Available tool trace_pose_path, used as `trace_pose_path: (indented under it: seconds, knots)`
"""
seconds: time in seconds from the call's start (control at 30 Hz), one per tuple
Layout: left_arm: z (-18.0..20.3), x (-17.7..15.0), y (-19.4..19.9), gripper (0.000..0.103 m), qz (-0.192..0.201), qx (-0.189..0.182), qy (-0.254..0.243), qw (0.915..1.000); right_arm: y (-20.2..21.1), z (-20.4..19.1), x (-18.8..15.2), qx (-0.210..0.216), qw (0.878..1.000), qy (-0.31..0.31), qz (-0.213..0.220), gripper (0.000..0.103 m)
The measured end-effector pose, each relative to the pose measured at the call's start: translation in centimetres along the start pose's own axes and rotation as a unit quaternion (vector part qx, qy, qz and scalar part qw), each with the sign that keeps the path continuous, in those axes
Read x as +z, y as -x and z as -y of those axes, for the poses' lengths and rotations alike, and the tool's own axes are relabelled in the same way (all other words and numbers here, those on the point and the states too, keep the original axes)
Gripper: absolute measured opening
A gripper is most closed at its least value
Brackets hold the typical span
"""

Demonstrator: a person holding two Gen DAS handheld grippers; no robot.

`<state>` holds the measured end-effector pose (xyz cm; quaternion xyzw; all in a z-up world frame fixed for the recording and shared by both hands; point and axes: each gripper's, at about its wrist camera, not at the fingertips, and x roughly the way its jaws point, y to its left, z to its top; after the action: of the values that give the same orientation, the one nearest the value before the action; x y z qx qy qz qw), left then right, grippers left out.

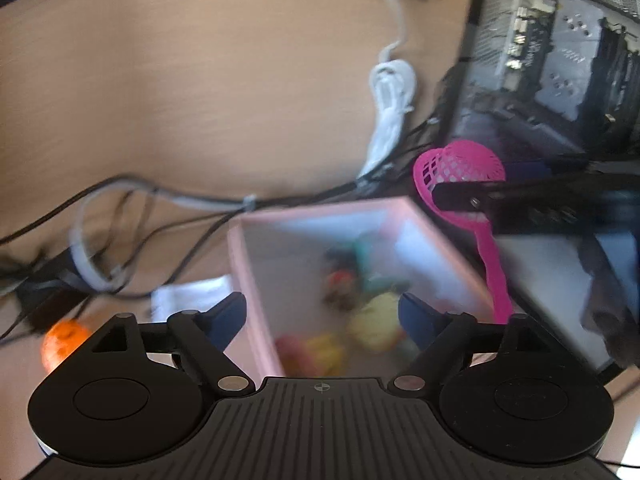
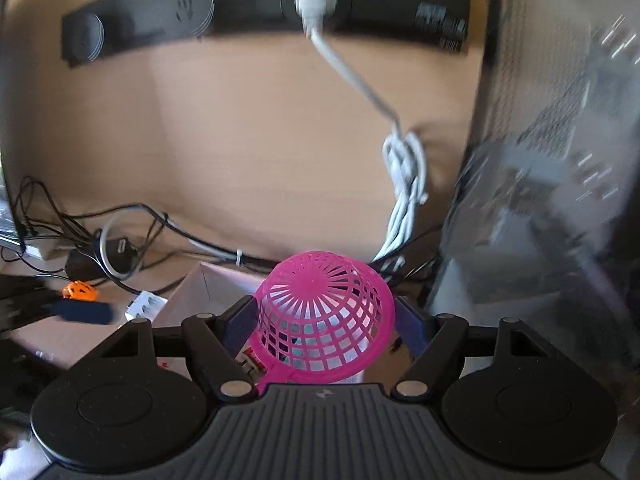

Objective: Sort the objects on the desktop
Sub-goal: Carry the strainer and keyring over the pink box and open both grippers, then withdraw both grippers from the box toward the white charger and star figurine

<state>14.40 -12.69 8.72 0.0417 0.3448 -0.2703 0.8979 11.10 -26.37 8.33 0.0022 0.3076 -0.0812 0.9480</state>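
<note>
A pink open box (image 1: 240, 264) holds several blurred small toys. My left gripper (image 1: 320, 304) hangs over it, open, with nothing between its blue pads. A magenta mesh strainer (image 2: 320, 292) with a long handle sits dome-forward in my right gripper (image 2: 324, 314), which is shut on its bowl from both sides. In the left wrist view the strainer (image 1: 460, 164) hangs over the box's far right corner, handle pointing down, with a black finger (image 1: 456, 196) of the right gripper across its rim. An orange perforated ball (image 1: 64, 340) lies on the desk left of the box.
A computer case (image 1: 560, 60) stands close on the right. A bundled white cable (image 1: 390, 108) and black wires (image 1: 120, 200) trail behind the box. A black power strip (image 2: 248, 8) lies at the far edge. A small white item (image 2: 146, 304) sits by the orange ball (image 2: 80, 290).
</note>
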Motion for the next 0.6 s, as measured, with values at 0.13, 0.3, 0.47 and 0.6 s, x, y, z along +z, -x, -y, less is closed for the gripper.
trace_pose_path:
  seconds: [0.13, 0.3, 0.47, 0.6]
  knots:
    - [-3.0, -2.1, 1.8, 0.093, -0.009, 0.032, 0.04, 0.9986, -3.1, -1.6, -0.9, -0.013, 1.0, -0.004, -0.008, 0.075]
    - [-6.1, -5.1, 4.5, 0.096, -0.021, 0.072, 0.074, 0.9944, -6.6, -2.9, -3.0, 0.004, 0.997, -0.014, -0.072, 0.077]
    - [-8.6, -8.3, 7.9, 0.097, -0.018, 0.133, 0.083, 0.9874, -5.7, -4.4, -4.0, 0.021, 0.996, -0.002, -0.092, 0.08]
    - [-10.4, -10.6, 10.3, 0.098, -0.024, 0.168, 0.107, 0.9798, -3.9, -7.2, -1.3, 0.049, 0.996, 0.03, -0.061, 0.091]
